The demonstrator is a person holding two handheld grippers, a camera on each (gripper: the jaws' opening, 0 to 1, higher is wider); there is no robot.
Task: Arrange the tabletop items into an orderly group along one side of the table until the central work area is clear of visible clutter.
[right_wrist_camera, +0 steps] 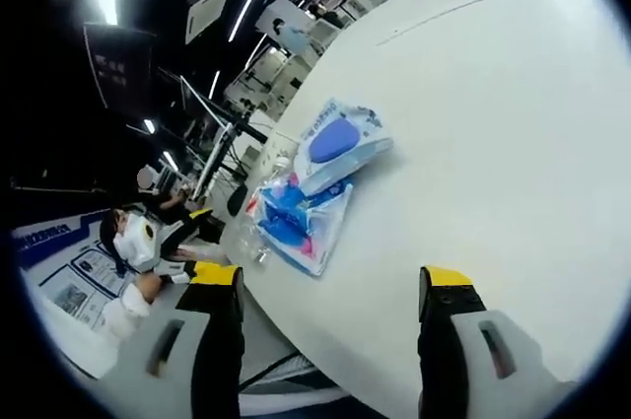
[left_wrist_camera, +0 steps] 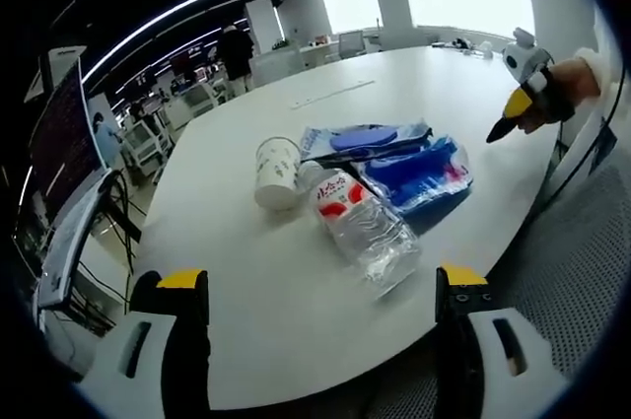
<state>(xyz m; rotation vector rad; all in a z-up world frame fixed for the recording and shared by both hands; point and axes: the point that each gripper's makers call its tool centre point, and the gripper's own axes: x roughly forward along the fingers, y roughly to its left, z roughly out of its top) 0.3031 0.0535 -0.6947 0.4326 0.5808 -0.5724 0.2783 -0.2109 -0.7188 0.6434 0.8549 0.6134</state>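
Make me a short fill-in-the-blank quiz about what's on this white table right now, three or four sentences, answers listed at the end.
1. The paper cup on the white table is lying on its ____.
2. The clear water bottle has a label printed in white and ____.
3. The two plastic packets beside the bottle hold items coloured ____.
4. The left gripper has its jaws ____ with nothing between them.

Answers: side; red; blue; open

Surface (left_wrist_camera: 296,320) – smooth matt white; bottle (left_wrist_camera: 367,230) clear crinkly plastic; cup (left_wrist_camera: 276,173) paper; blue packets (right_wrist_camera: 340,143) – glossy plastic film.
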